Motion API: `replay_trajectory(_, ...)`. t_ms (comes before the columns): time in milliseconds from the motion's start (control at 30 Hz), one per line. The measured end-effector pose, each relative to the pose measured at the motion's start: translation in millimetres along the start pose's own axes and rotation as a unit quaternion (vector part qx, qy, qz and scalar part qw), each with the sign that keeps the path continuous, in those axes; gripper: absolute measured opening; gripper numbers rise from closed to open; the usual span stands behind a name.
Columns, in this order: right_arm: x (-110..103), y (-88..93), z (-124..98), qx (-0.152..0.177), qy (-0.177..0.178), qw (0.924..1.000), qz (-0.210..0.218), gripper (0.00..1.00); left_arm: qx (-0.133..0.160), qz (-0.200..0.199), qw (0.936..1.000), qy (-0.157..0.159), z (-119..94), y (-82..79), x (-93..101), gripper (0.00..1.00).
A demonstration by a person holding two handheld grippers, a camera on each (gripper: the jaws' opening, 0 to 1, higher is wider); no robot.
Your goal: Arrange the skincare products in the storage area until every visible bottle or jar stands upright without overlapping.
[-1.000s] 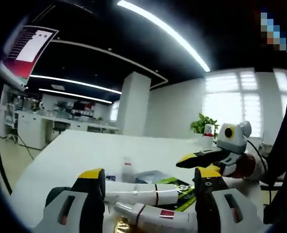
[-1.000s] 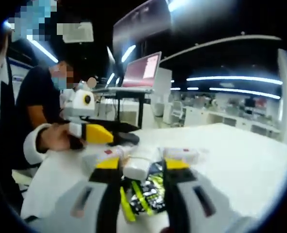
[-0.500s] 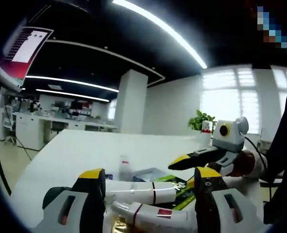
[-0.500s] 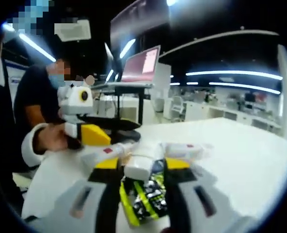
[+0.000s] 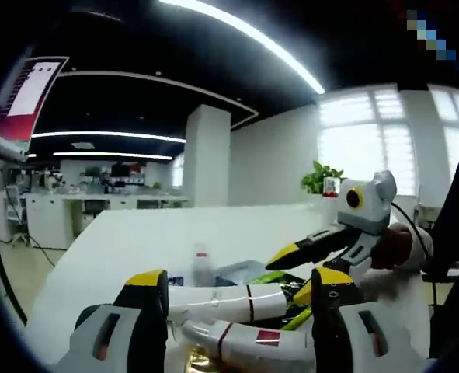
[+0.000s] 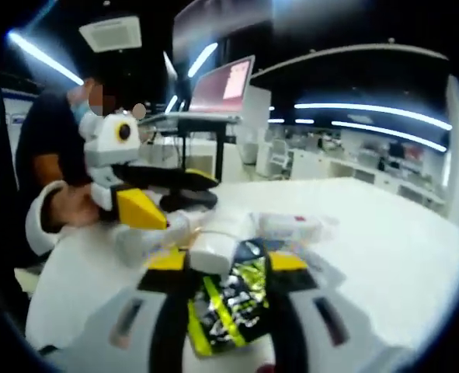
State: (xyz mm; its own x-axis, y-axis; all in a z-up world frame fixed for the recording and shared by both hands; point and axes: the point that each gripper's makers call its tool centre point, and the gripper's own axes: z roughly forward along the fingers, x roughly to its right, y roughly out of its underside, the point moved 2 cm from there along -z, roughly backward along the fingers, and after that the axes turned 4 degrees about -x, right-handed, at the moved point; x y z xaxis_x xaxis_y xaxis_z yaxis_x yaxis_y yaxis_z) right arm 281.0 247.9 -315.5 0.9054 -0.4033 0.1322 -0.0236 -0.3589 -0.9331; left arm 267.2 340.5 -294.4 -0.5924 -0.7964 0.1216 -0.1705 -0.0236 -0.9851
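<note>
- Your left tongs (image 5: 237,289) stand open around two white tubes (image 5: 221,303) lying on the table (image 5: 136,241).
- Your right tongs (image 6: 227,264) gape empty over a sachet (image 6: 231,311).
- The tubes look light, slick and squashy: grip near the stiff cap.

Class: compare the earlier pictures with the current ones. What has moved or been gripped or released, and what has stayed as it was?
The right gripper has dipped toward the green packet; nothing was gripped or released. The left gripper stays open over the two white tubes, which still lie flat, and the small bottle still stands upright.
</note>
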Motion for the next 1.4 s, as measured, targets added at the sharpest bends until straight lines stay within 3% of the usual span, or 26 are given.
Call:
replay_trajectory(300,-14.2,-4.6,18.8,-0.006,-0.007,0.9998,-0.016,0.37,0.029,-0.035,0.9985,-0.031,-6.3,-8.0,-19.7,0.76)
replay_trajectory(467,-18.4,-6.4,30.3,-0.013,-0.012,0.9997,-0.017,0.37,0.009,-0.01,0.9991,-0.04,-2.2,-5.4,-20.9,0.76)
replay_trajectory(633,-23.2,-0.6,44.5,-0.037,-0.001,0.9989,-0.028,0.4,0.019,-0.015,0.9989,-0.039,-5.1,-7.5,-21.9,0.76)
replay_trajectory(967,-13.6,2.3,55.6,-0.044,0.014,0.9989,-0.004,0.36,0.027,-0.025,0.9988,-0.033,-4.7,-8.6,-20.5,0.76)
replay_trajectory(1400,-8.4,2.2,59.0,-0.053,0.033,0.9981,-0.002,0.33,0.029,-0.027,0.9988,-0.028,-4.1,-8.6,-16.8,0.76)
